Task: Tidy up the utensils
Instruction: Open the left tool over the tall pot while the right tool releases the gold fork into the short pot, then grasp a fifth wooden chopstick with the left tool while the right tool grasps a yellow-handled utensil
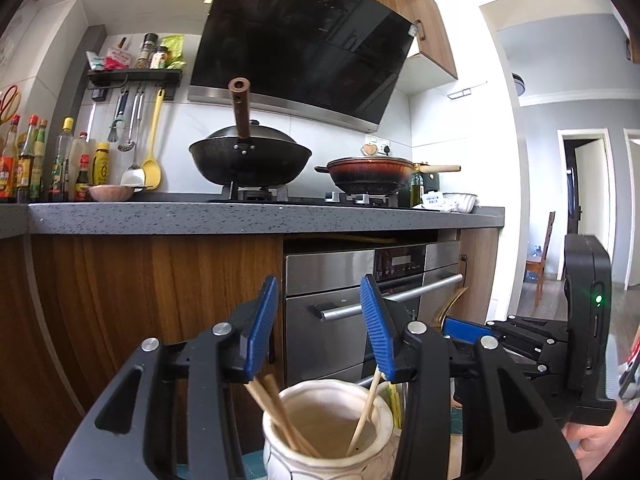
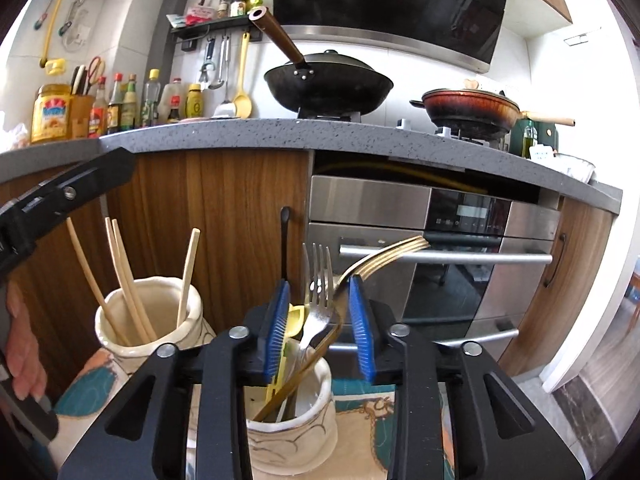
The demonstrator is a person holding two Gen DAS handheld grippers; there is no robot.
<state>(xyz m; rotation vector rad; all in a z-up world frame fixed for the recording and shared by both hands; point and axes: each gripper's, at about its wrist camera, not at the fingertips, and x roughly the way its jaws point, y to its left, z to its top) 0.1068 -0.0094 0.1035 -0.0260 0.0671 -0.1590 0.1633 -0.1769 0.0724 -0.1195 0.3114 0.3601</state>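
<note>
— Where the right tool is looked at first, how are its blue pads set?

— They are held apart, with a gold fork and a silver fork standing between them. Whether the gold fork is touched by the right pad cannot be told; no firm grip is shown. Both forks are stood in a cream jar, together with a yellow utensil that is seen just beside the left pad.

— And the left tool?

— It is spread wide and nothing is held in it. Another cream jar is seen below and between its pads, and wooden chopsticks are leaned inside it against the rim. In the right wrist view the same chopsticks are shown in the jar to the left of the fork jar.

— What is seen further out?

— A patterned cloth is laid under the jars. Behind them a steel oven is built in between wooden cabinet fronts, and above it a grey counter is loaded with sauce bottles, a black wok and a brown pan. A black hood is mounted over the burners.
</note>
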